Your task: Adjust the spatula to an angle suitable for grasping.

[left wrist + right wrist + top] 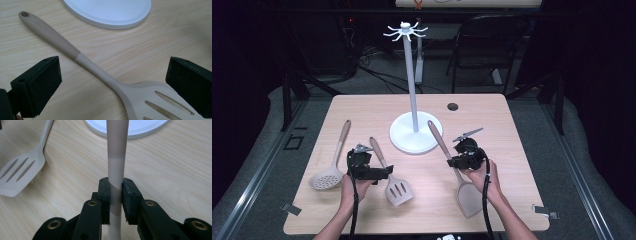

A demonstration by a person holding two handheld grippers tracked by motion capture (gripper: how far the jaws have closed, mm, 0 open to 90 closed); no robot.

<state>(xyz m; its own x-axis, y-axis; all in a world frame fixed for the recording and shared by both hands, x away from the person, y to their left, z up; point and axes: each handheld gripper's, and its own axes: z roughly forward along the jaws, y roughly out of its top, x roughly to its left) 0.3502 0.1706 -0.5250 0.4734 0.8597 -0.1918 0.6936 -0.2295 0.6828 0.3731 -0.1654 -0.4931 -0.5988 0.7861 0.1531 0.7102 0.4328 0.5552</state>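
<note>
high view: right tool (460, 161) clamps the turner (464, 192) by its handle, near the desk's (362, 107) front edge. left gripper view: left tool (113, 82) gapes wide over the slotted spatula (100, 72). right gripper view: pads (103, 195) pinch the handle, stand (140, 128) ahead.

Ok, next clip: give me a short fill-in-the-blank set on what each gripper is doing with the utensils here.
1. The right gripper is shut on the handle of the ____ turner.
2. The left gripper has its jaws ____ over the slotted turner, which lies on the table.
3. The utensil farthest to the left on the table is a ____.
4. The white stand has ____ utensils hanging on its hooks.

Missing words: solid; open; skimmer; no
</note>
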